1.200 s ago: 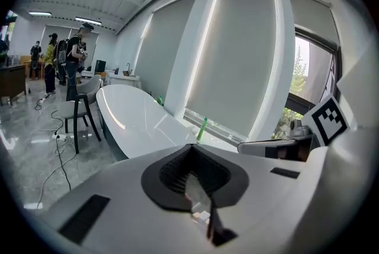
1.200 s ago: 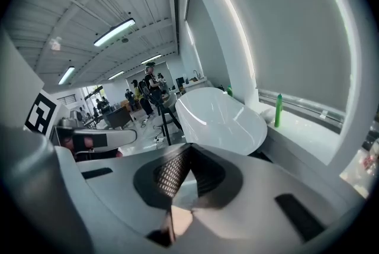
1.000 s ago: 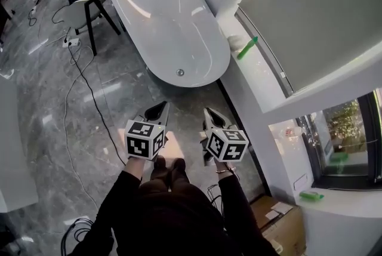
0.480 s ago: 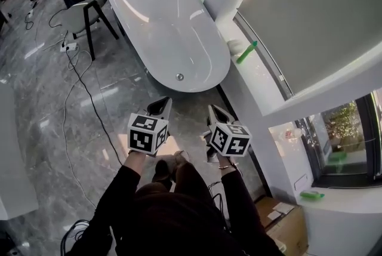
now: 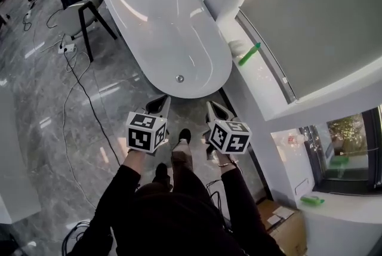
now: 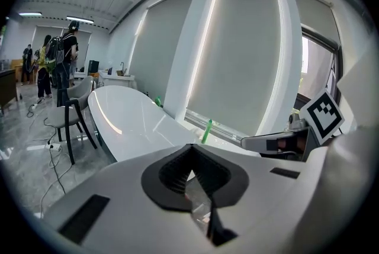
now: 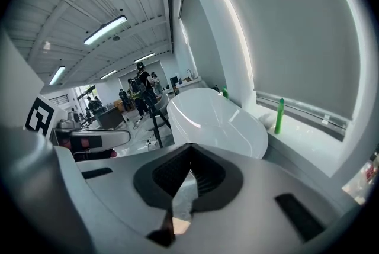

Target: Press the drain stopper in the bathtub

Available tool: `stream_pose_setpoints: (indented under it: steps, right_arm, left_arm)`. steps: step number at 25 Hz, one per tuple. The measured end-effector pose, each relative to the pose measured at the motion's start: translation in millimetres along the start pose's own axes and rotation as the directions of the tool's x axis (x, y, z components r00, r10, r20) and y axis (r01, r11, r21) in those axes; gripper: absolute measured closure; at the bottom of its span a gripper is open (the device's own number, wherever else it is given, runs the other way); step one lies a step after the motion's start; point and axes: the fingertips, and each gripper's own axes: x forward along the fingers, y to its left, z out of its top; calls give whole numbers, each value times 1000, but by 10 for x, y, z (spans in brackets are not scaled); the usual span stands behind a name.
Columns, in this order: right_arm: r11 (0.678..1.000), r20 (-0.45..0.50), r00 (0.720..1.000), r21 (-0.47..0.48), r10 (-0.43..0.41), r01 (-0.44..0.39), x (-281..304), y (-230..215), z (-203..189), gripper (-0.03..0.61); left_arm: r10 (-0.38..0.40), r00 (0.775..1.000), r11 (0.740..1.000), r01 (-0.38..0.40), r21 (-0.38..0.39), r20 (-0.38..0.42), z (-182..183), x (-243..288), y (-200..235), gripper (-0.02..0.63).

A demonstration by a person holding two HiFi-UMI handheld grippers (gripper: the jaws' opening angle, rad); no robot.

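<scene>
The left hand-held gripper (image 5: 157,104), jaws together and empty like the right hand-held gripper (image 5: 216,110), is nearer the stopper (image 5: 179,78), at its 1 o'clock.

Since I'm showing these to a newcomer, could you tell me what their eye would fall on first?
The big white oval bathtub fills the head view's upper middle, its small round drain stopper at the near end. Below it, the left tool and right tool point toward the tub, both shut and empty.
</scene>
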Motion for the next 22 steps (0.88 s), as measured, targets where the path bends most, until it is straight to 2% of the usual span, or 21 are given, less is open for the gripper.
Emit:
stream_pose_setpoints:
  steps: [13,22]
  right_arm:
    - [1000,-84,996,-2,24,-24,1014,-826,533,577]
    - [998,-155,986,-14,57,-60,1538,-1151,714,577]
  left_arm:
    - [74,994,996,-77,-40,-86,248,1247,412,606]
    - [106,983,991,-116,-64,-150,322,1921,592,606]
